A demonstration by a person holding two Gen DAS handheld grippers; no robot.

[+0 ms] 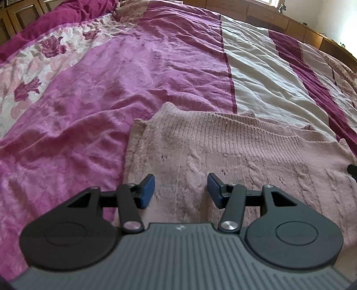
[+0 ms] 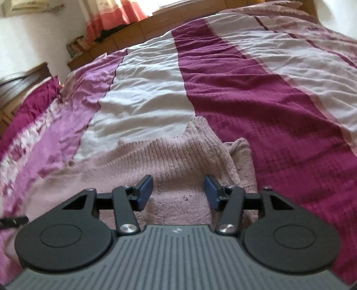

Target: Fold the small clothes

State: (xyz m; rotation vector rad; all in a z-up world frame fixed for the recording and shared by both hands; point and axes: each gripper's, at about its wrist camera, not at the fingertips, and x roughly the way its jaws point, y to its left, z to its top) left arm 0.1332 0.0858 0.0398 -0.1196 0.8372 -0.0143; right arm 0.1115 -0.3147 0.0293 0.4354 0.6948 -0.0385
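Note:
A pale pink knitted sweater (image 1: 223, 151) lies folded flat on the bed, its ribbed edge toward the far side. My left gripper (image 1: 180, 189) hovers over the sweater's left part, jaws open, nothing between the blue pads. In the right wrist view the same sweater (image 2: 178, 160) shows a raised fold at its right edge. My right gripper (image 2: 178, 191) stands open above that part, and its pads do not press on the knit. A dark bit of the right gripper (image 1: 352, 169) peeks in at the right edge of the left wrist view.
The bed is covered by a striped bedspread (image 1: 156, 67) in pink, cream and dark magenta, with a rose-patterned band (image 1: 33, 73) at the left. A wooden bed frame (image 2: 138, 24) and a curtain (image 2: 111, 15) lie beyond the far side.

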